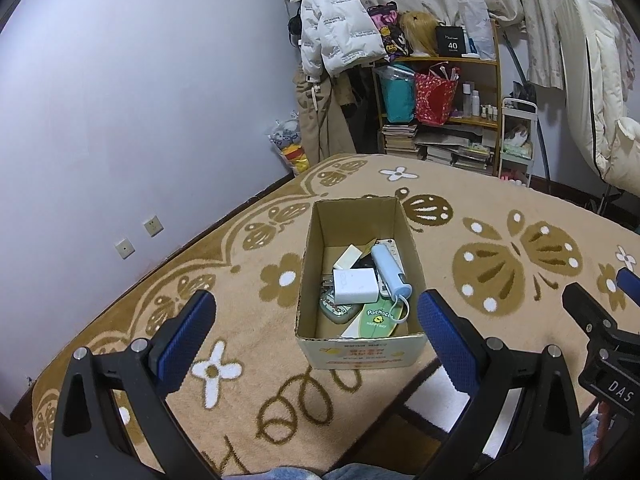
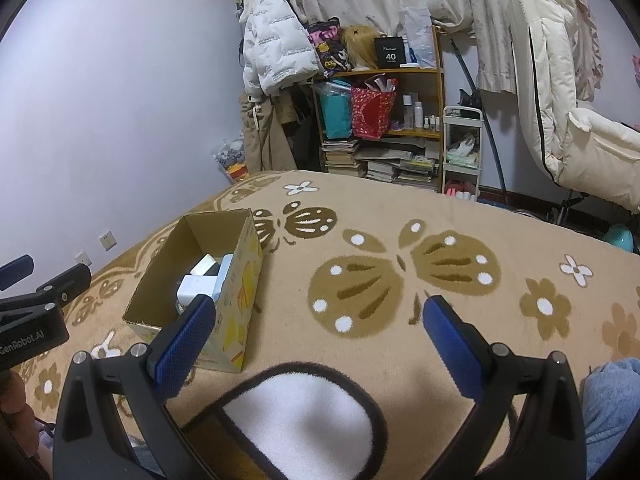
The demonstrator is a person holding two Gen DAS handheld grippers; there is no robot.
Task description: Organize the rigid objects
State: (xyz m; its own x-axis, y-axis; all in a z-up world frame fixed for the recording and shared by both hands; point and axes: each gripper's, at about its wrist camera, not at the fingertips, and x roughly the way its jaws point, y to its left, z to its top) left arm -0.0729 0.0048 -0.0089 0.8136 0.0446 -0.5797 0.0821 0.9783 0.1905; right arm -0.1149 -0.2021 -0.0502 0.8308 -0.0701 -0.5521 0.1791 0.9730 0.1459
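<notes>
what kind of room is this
Most likely a lived-in bedroom: a wide surface under a butterfly-patterned blanket, probably a bed, a white puffer jacket hanging by curtains, and a cluttered wooden shelf with stacked books.

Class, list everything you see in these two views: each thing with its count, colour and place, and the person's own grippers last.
cardboard box: one, brown, open, on the blanket
white charger: one, in the box
blue cylinder: one, pale blue, in the box, right of the charger
green card: one, at the box's near end
blanket: one, tan with brown butterflies
white jacket: one, hanging by the wall
shelf: one, wooden, cluttered
left gripper: open, empty
right gripper: open, empty
</notes>
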